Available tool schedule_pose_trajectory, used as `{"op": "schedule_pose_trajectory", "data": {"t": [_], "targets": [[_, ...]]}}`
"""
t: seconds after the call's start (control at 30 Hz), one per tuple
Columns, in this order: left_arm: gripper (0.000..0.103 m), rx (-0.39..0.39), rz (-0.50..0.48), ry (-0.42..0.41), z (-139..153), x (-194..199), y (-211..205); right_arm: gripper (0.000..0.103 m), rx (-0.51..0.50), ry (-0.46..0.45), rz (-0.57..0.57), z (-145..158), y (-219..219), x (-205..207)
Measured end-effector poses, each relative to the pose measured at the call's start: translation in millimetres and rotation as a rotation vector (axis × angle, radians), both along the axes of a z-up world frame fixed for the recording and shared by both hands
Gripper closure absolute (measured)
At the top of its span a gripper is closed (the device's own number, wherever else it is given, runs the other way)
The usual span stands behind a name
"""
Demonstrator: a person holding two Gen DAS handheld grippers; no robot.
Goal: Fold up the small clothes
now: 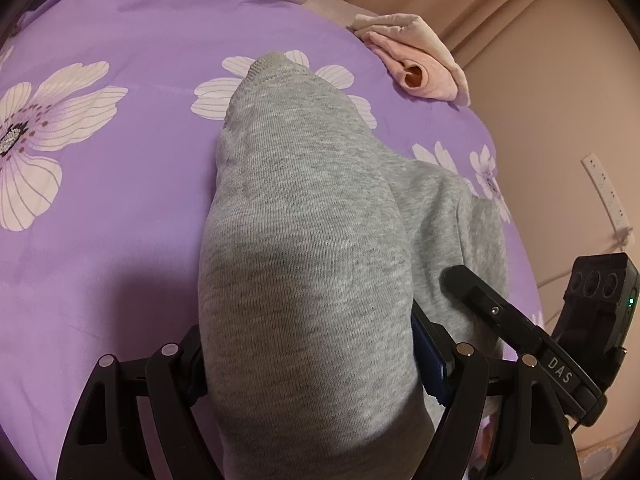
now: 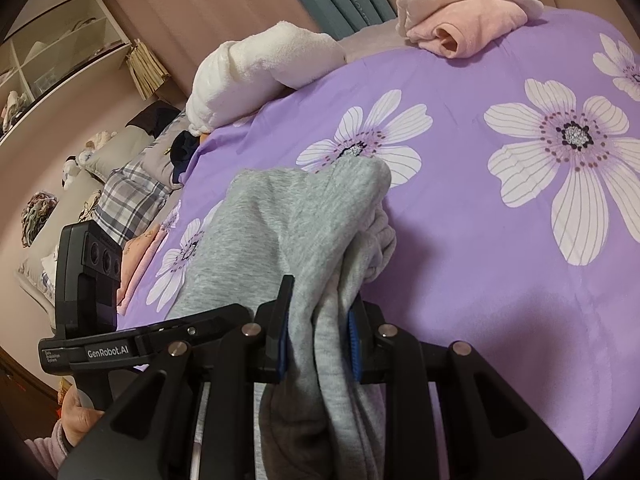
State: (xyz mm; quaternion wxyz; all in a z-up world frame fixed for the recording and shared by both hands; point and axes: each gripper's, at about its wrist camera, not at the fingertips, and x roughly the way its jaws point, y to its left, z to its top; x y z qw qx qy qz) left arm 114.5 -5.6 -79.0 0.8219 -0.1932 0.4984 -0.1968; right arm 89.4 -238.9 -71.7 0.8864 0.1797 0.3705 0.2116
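Note:
A small grey knit garment (image 1: pixel 304 216) lies bunched on the purple flowered bed sheet (image 1: pixel 120 200) and drapes over both grippers. In the left wrist view my left gripper (image 1: pixel 316 364) is shut on its near end, and the cloth hides the fingertips. In the right wrist view my right gripper (image 2: pixel 318 344) is shut on another fold of the grey garment (image 2: pixel 288 216), with blue pads (image 2: pixel 353 340) pressing it from both sides. The right gripper's body (image 1: pixel 520 328) shows at the right of the left wrist view. The left gripper's body (image 2: pixel 120 344) shows at the lower left of the right wrist view.
A folded pink garment (image 1: pixel 416 68) lies at the far edge of the bed, also in the right wrist view (image 2: pixel 464 20). A white towel roll (image 2: pixel 260 72) lies near that edge. Pillows and plaid cloth (image 2: pixel 128 192) lie left. Curtains (image 1: pixel 500 8) hang behind.

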Motion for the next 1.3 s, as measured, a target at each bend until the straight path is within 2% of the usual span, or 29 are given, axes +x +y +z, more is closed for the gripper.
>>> {"op": "schedule_pose_trajectory", "data": {"t": [0.93, 1.13, 1.3], "targets": [[0.022, 0.048, -0.013, 0.012, -6.0, 2.6, -1.7, 0.075, 0.008, 0.113, -0.046, -22.9, -15.8, 6.5], [0.022, 0.050, -0.011, 0.014, -6.7, 2.3, -1.7, 0.071, 0.051, 0.147, -0.060, -28.3, -23.1, 8.5], [0.022, 0.054, -0.006, 0.017, -6.4, 1.3, -1.8, 0.064, 0.073, 0.168, -0.075, -31.7, -28.0, 7.5]]}}
